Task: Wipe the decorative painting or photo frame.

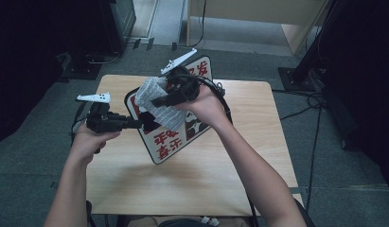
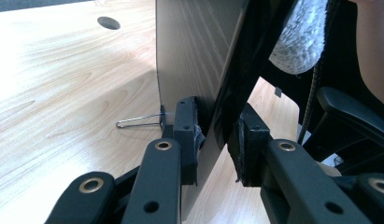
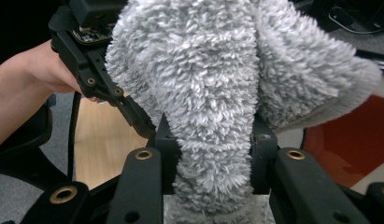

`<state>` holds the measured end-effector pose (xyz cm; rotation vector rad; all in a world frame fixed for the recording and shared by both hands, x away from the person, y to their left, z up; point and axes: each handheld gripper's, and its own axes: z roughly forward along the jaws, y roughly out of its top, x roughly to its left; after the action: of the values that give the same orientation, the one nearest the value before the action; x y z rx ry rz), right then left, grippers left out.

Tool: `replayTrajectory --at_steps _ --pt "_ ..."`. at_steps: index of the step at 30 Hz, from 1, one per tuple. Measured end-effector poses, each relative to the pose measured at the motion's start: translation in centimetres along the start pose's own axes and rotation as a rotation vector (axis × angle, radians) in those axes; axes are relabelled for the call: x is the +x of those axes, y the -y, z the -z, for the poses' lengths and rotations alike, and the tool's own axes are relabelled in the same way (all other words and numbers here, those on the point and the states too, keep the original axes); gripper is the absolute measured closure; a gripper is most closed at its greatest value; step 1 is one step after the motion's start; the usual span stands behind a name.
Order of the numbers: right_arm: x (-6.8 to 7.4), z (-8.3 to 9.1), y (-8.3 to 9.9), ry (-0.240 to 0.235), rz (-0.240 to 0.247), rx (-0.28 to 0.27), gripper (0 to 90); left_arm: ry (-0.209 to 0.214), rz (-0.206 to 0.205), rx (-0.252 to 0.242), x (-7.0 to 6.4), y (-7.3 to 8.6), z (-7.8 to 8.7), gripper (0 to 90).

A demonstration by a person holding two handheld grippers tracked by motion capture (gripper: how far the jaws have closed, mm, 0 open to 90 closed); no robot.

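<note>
Over the table (image 1: 135,179), left tongs (image 2: 216,135) pinch a sign (image 1: 169,137) (wire stand behind); right tongs (image 3: 210,154) clamp cloth (image 3: 208,93).

Recording studio or laboratory: a small wooden table (image 1: 192,179) on grey carpet tiles (image 1: 36,156), flanked by black curtains (image 1: 22,52), stand bases (image 1: 296,78) and loose floor cables (image 1: 305,111).

Bare table (image 1: 192,184) near the person; propped sign (image 1: 168,142) across its middle.
</note>
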<state>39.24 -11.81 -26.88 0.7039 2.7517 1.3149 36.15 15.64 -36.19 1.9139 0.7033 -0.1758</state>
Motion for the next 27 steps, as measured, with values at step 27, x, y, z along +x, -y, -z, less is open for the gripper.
replayTrajectory --at_steps 27 --pt "-0.7 -1.8 3.2 -0.014 -0.015 0.022 64.0 0.004 0.009 -0.003 0.0 0.0 -0.1 74.1"
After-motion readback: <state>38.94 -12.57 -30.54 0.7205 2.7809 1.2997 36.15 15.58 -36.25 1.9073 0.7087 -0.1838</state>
